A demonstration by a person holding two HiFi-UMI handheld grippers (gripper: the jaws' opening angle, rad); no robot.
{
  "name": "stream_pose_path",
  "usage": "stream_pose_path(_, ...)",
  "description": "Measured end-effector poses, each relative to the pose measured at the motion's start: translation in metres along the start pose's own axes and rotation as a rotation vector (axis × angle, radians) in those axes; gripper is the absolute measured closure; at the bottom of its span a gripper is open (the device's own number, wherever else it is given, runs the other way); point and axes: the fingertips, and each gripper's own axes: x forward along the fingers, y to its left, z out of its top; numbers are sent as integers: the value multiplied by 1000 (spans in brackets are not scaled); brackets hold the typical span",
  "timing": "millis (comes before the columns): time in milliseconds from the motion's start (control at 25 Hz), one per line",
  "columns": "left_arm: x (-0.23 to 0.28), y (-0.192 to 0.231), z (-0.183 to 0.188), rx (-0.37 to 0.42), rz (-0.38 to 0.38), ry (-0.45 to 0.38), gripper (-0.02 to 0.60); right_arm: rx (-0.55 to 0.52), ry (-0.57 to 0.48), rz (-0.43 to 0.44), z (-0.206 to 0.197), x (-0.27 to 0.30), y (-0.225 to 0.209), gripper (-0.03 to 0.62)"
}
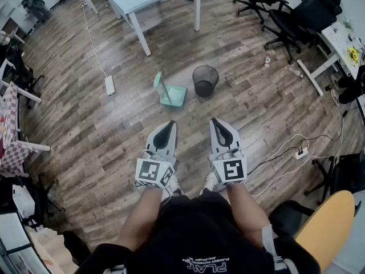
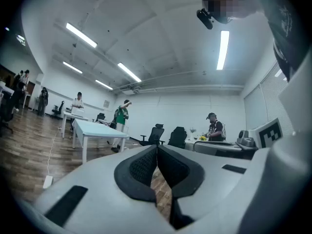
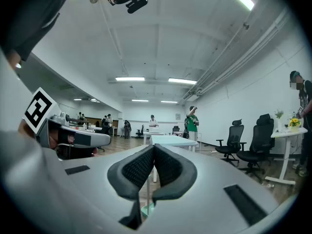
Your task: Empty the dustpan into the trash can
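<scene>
Head view: teal dustpan (image 1: pixel 173 94) stands on the wood floor, handle up, just left of the black trash can (image 1: pixel 205 80).
Left tongs (image 1: pixel 169 124): clenched, nothing between them.
Right tongs (image 1: pixel 215 121): clenched, empty, well short of the dustpan.

Seen from the head view, the person holds two grippers side by side in front of the body, both pointing level and forward. The left gripper (image 1: pixel 169 125) and the right gripper (image 1: pixel 218 122) sit close together, nearly parallel, not touching. Each carries a marker cube (image 1: pixel 153 172) at its rear, nearest the body. Bare forearms (image 1: pixel 142 216) reach out from the torso to the grippers. In the left gripper view its black fingers (image 2: pixel 140 168) meet at the tips, nothing between them. In the right gripper view its fingers (image 3: pixel 138 168) are likewise closed and empty.
</scene>
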Motion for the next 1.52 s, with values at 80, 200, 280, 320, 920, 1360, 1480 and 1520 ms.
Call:
stream_pose_path(80,-1,-4,-1,11,6,3,558,-8,0,10,-3,-2,1,569)
stream_pose_path(200,-1,-9,-2,19,8,-1,558,-15,0,18,-2,-2,-1,569)
stream_pose_path(280,-2,-10,-2,19,16,-2,558,-19,-13,26,5,-2,0,569)
stream_pose_path(320,-3,-9,-2,14,26,-5,558,-23,-29,34,10,-3,1,569)
stream_pose_path(920,1,-16,6,47,201,-36,558,73,-166,258,29,-9,-8,569)
stream_pose_path(1360,13,29,12,56,256,-43,558,41,-158,340,29,48,13,569)
stream_pose_path(1480,27,49,12,45,249,-42,558,50,-158,343,30,73,19,569)
stream_pose_path(1520,31,56,11,41,243,-40,558,45,-142,345,26,81,21,569)
